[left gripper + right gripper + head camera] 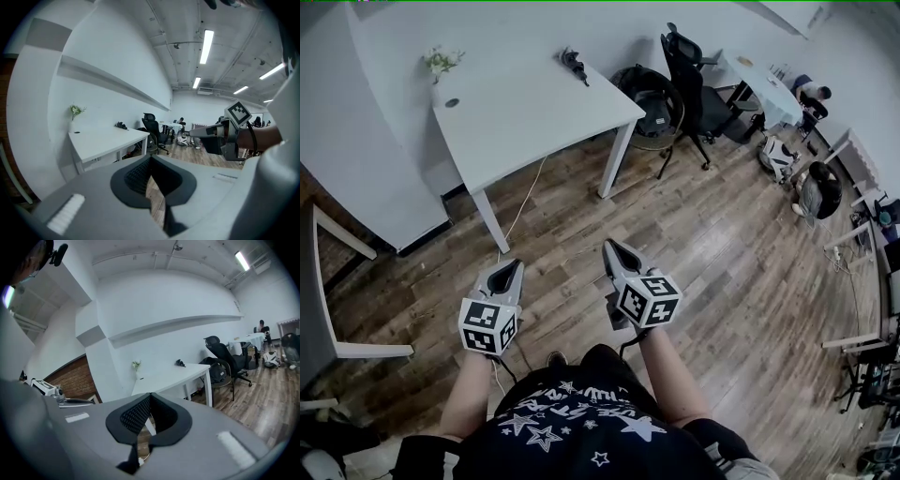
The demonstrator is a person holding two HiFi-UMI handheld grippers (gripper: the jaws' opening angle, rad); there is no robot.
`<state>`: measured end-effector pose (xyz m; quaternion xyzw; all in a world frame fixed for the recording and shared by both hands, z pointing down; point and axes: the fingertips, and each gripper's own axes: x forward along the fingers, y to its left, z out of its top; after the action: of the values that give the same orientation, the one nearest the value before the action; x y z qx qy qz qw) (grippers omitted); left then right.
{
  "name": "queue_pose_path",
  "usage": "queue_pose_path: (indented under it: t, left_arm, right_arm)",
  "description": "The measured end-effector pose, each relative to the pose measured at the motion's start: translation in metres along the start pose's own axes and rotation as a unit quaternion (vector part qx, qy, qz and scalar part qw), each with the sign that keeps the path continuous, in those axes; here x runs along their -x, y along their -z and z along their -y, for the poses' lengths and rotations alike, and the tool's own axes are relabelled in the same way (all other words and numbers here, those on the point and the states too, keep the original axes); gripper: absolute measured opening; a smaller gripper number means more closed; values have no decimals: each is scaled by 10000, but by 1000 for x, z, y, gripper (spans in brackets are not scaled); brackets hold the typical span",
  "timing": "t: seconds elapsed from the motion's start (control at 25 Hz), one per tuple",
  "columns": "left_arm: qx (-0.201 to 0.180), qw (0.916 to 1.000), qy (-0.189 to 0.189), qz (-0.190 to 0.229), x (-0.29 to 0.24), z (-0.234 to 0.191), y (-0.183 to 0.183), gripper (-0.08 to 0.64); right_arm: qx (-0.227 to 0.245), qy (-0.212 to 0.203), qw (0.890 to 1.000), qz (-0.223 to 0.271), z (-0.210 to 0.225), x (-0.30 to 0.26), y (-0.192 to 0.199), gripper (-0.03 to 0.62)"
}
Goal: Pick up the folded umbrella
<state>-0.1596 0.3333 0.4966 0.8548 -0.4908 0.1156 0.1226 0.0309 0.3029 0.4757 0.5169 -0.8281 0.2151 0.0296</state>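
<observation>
Our left hand-held gripper (510, 266) closed and empty, our right hand-held gripper (612, 247) likewise, folded umbrella (575, 64) well apart on the surface (525, 117)

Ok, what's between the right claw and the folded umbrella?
Head view: from the right claw, wooden floor, then the white table, its top bare up to the folded umbrella.

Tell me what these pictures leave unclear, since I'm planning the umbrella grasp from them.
Folded umbrella: too small in all three views to tell handle from tip.
Small dark object beside the vase: too small to identify, head view.
White table's rear legs: hidden under its top, head view.
</observation>
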Motion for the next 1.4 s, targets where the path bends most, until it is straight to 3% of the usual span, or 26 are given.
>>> queue_pose_path:
  t: [0.32, 0.64, 1.08, 1.4]
  left_arm:
    - [102, 9999, -111, -25, -22, -24, -4, 3]
    - [181, 9986, -439, -215, -76, -58, -3, 3]
    - [218, 9953, -901, -263, -204, -104, -73, 3]
    - [211, 9944, -989, -299, -292, -122, -105, 3]
  right_arm:
    - [-259, 397, 9989, 7, 35, -20, 1, 17]
    - [-338, 207, 9991, -124, 81, -96, -11, 17]
    - [-631, -150, 9978, -116, 172, -228, -93, 17]
    - [-533, -396, 9975, -226, 224, -297, -133, 17]
